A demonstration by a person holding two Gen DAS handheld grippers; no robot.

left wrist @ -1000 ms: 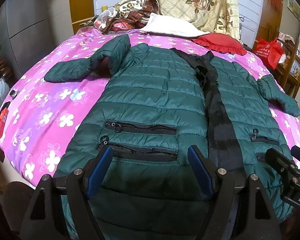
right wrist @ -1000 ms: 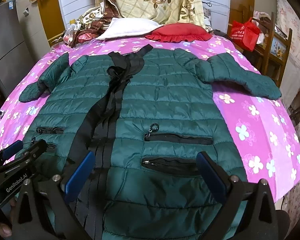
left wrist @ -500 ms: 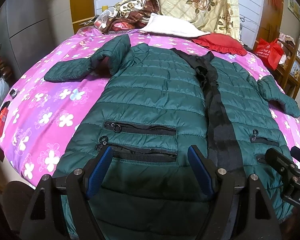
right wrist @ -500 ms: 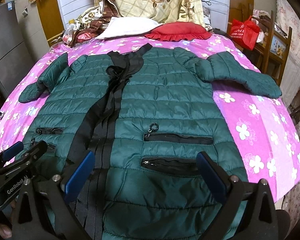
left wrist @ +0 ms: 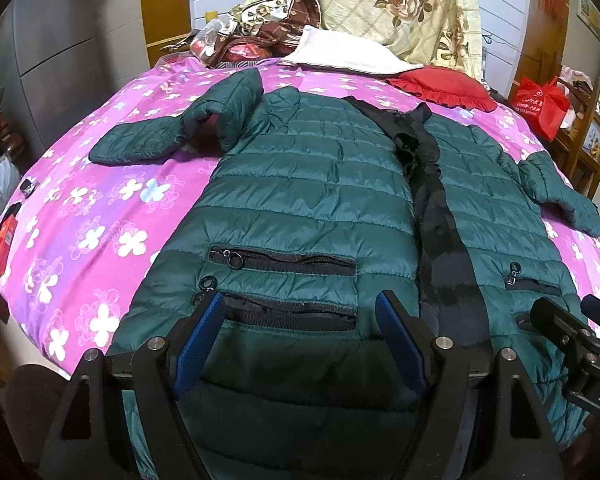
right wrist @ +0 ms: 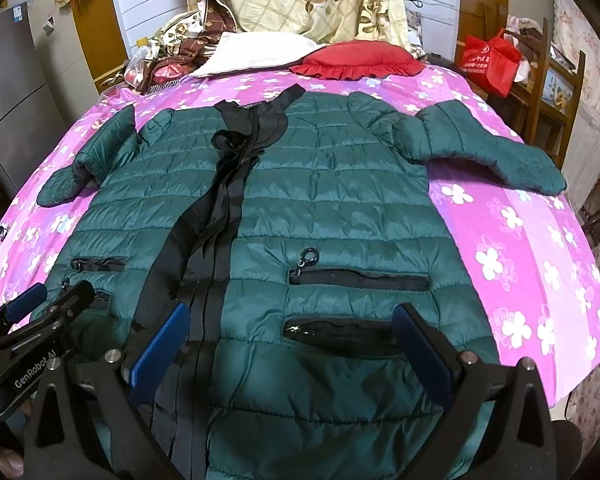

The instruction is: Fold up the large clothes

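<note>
A dark green quilted jacket lies flat, front up, on a pink flowered bed, with a black zip strip down its middle and both sleeves spread outwards. It also shows in the right wrist view. My left gripper is open and empty over the jacket's hem on the left half, by the lower pocket. My right gripper is open and empty over the hem on the right half. Each gripper shows at the edge of the other's view.
A white pillow, a red cushion and a floral quilt sit at the head of the bed. A red bag and wooden shelves stand to the right. Grey cabinets stand to the left.
</note>
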